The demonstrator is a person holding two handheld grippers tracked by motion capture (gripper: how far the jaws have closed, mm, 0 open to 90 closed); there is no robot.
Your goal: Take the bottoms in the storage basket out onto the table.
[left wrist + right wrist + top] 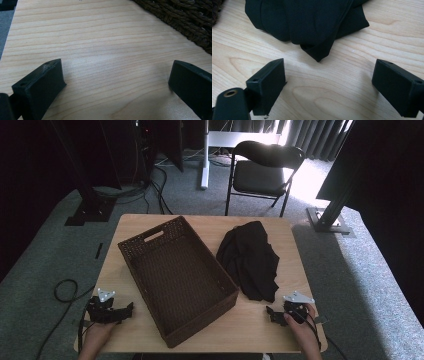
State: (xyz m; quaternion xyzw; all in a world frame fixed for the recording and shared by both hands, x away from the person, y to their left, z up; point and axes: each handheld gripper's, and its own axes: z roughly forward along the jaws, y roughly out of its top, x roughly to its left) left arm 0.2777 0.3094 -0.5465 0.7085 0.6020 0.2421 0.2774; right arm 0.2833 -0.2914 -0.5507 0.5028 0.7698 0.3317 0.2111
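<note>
Left gripper (116,82): jaws spread wide over bare table (260,320), holding nothing; wicker basket (177,275) just beside it.
Right gripper (329,87): jaws apart, empty, near the cloth's near corner without touching it.
Black cloth (250,257): crumpled heap on the table, right of the basket, just beside its wall.
Basket: dark brown, rectangular, set at an angle.
</note>
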